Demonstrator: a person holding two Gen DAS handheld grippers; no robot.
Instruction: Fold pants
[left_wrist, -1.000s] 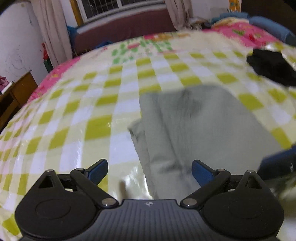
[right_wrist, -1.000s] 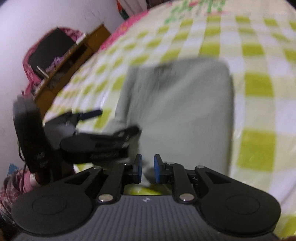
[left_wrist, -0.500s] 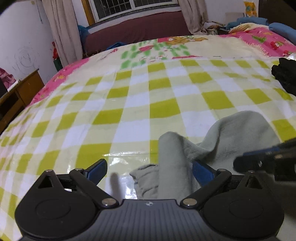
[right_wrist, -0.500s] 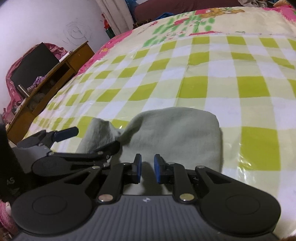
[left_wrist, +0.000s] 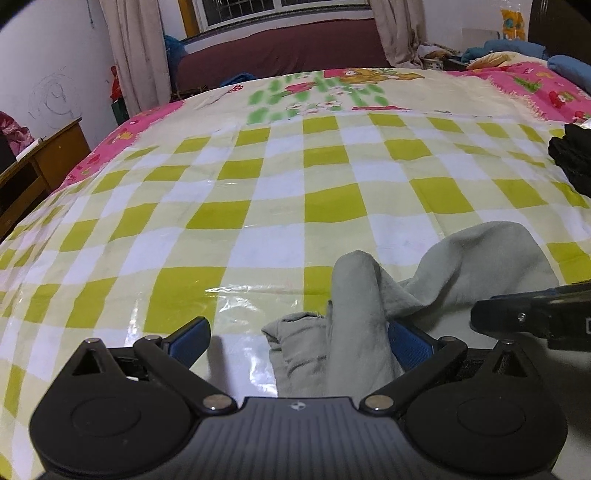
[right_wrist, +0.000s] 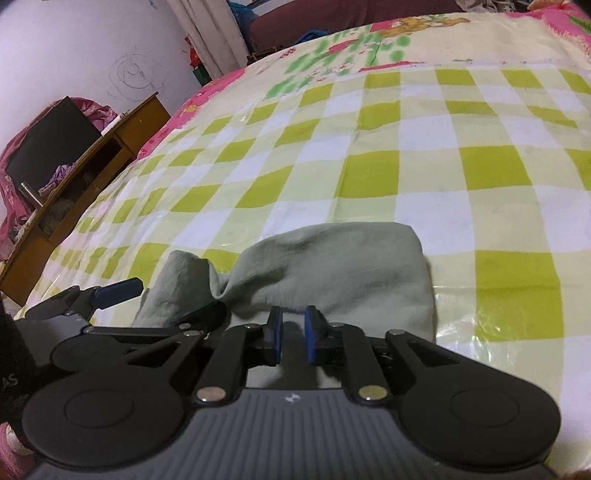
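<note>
From the left wrist, the left gripper (left_wrist: 297, 338) stands spread wide, the grey pants (left_wrist: 436, 280) bunched against its right finger on the checked sheet (left_wrist: 236, 218); a black garment (left_wrist: 572, 158) lies far right. From the right wrist, the right gripper (right_wrist: 293, 332) has its pads nearly together, a narrow gap showing, pants just ahead.

My left gripper (left_wrist: 299, 338) spread wide; grey pants (left_wrist: 369, 314) bunched against its right finger, on the checkered sheet (left_wrist: 221, 221). Right gripper (left_wrist: 535, 317) alongside.
</note>
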